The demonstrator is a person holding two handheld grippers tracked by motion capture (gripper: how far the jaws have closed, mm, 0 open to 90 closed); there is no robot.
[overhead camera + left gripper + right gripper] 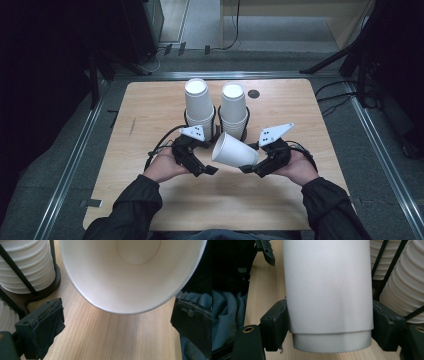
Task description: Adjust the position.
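High view: white cup (234, 150) is being held tilted above the worktop (150, 110) by the right gripper (248, 168), just before two cup stacks (200, 107). Left gripper view: left gripper (117, 322) is being kept wide open, nothing gripped. Right gripper view: cup base is being clamped.
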